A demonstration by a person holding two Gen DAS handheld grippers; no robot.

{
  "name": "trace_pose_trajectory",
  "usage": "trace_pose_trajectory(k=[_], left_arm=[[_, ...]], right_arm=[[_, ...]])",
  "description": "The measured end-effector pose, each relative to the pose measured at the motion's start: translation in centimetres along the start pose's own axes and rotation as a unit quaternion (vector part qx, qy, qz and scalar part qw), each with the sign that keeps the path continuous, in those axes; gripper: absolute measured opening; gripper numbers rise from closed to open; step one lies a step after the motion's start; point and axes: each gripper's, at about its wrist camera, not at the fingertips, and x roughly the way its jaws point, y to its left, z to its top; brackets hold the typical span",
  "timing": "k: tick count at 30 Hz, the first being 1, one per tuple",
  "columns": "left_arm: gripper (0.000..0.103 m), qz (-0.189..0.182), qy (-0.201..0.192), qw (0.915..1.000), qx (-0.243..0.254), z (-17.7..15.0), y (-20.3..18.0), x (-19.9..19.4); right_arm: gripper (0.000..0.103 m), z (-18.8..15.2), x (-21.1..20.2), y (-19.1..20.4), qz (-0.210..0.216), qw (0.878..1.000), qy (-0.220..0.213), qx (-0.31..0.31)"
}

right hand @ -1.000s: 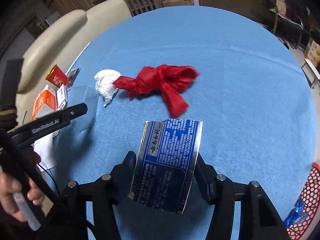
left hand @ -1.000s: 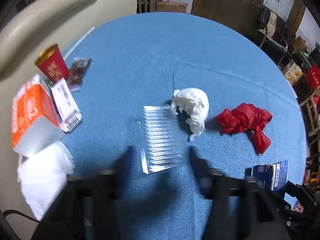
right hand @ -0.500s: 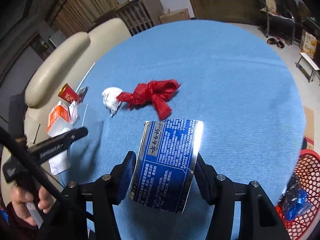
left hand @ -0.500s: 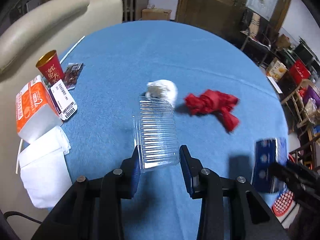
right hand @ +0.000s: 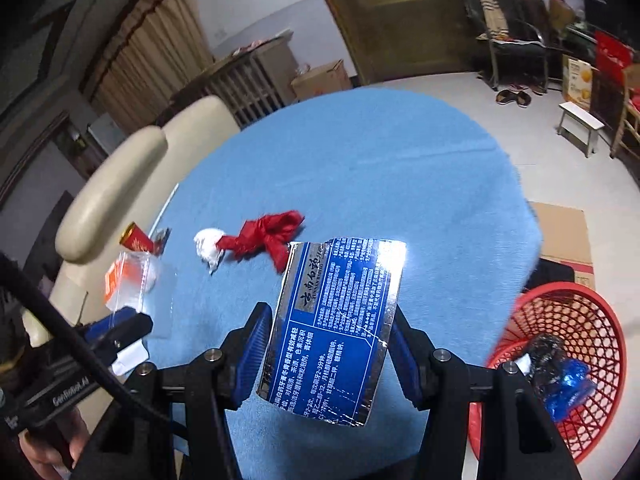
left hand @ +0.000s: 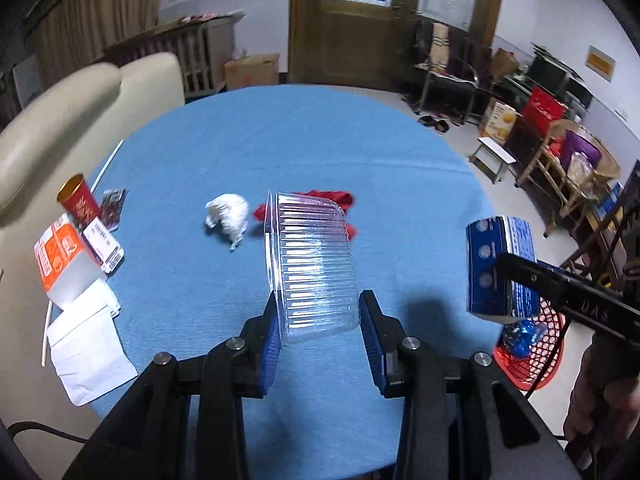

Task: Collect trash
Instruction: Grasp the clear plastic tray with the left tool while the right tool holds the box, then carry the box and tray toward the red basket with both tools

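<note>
Left gripper (left hand: 320, 322) clamps a clear ribbed plastic tray (left hand: 314, 264) by its near end, pads pressed on both sides, tray lifted off the round blue table (left hand: 280, 152). Beyond the tray, a red wrapper (left hand: 347, 200) is mostly hidden behind it; only its edges show. Left of that lies a crumpled white tissue (left hand: 228, 216). Far left of the fingers: red cup (left hand: 78, 202), orange carton (left hand: 60, 256), white napkin (left hand: 86, 350), a small packet too blurred to read.

Right gripper (right hand: 326, 350) grips a flattened blue foil box (right hand: 336, 328) across its width, held above the table edge; print is Chinese, mostly illegible. To its right and below sits a red mesh basket (right hand: 580, 308), partly cut off by the frame, with a blue wrapper (right hand: 568, 384) and something dark inside, unclear what. Ahead of the fingers the red wrapper (right hand: 268, 236) touches the tissue (right hand: 208, 242). The left gripper's side (right hand: 116, 330) shows at lower left, its tray only a pale blur.
</note>
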Motion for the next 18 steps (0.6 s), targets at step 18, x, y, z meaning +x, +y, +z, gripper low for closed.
trace_pose_trajectory(k=[18], left_arm=[[0.039, -0.015, -0.028, 0.9971, 0.069, -0.5, -7.6, -3.7]], right_arm=[[0.060, -2.4, -9.2, -5.6, -0.013, 0.996, -0.076, 0.039]])
